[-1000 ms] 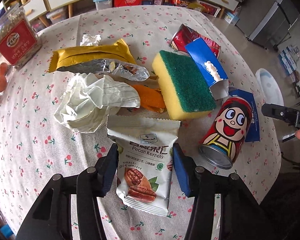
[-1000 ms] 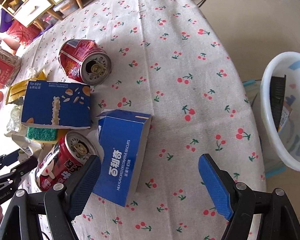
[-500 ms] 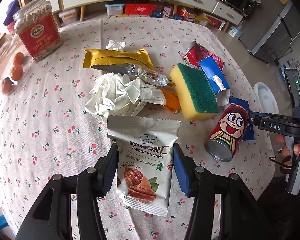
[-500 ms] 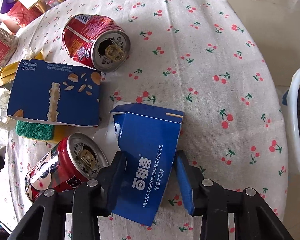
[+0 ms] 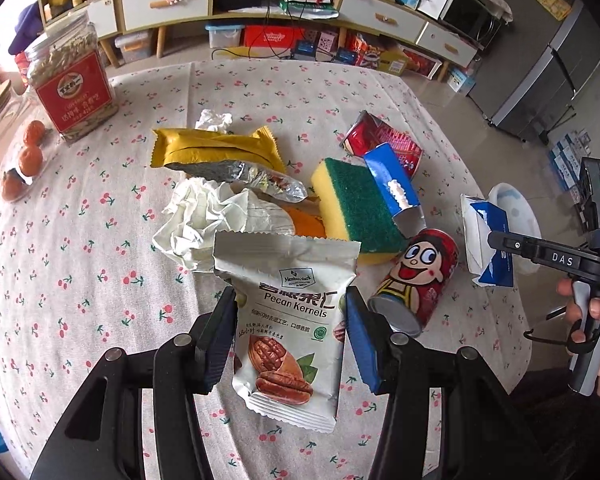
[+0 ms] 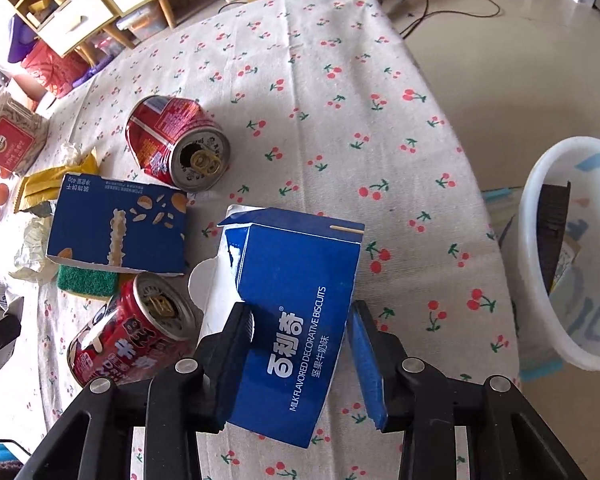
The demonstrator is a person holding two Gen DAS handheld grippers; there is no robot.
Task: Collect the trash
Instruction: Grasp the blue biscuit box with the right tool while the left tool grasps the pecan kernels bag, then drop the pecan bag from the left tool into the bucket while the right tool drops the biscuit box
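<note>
My left gripper (image 5: pixel 290 340) is shut on a white pecan kernels packet (image 5: pixel 290 328) and holds it above the cherry-print tablecloth (image 5: pixel 80 240). My right gripper (image 6: pixel 300 354) is shut on a torn blue biscuit box (image 6: pixel 296 312), lifted off the table; the box also shows in the left wrist view (image 5: pixel 486 248). A white bin (image 6: pixel 560 260) stands on the floor to the right of the table. Two red cans (image 6: pixel 176 142) (image 6: pixel 132 332), another blue box (image 6: pixel 116 226), a sponge (image 5: pixel 356 210), crumpled paper (image 5: pixel 204 216) and a yellow wrapper (image 5: pixel 216 150) lie on the table.
A jar with a red label (image 5: pixel 70 84) and oranges (image 5: pixel 30 156) stand at the table's far left. Shelves and drawers (image 5: pixel 260 0) line the back wall. The table edge (image 6: pixel 480 184) curves close to the bin.
Both grippers have risen with their loads. The right gripper closed on the biscuit box and lifted it off the table. The pecan packet stays held.
</note>
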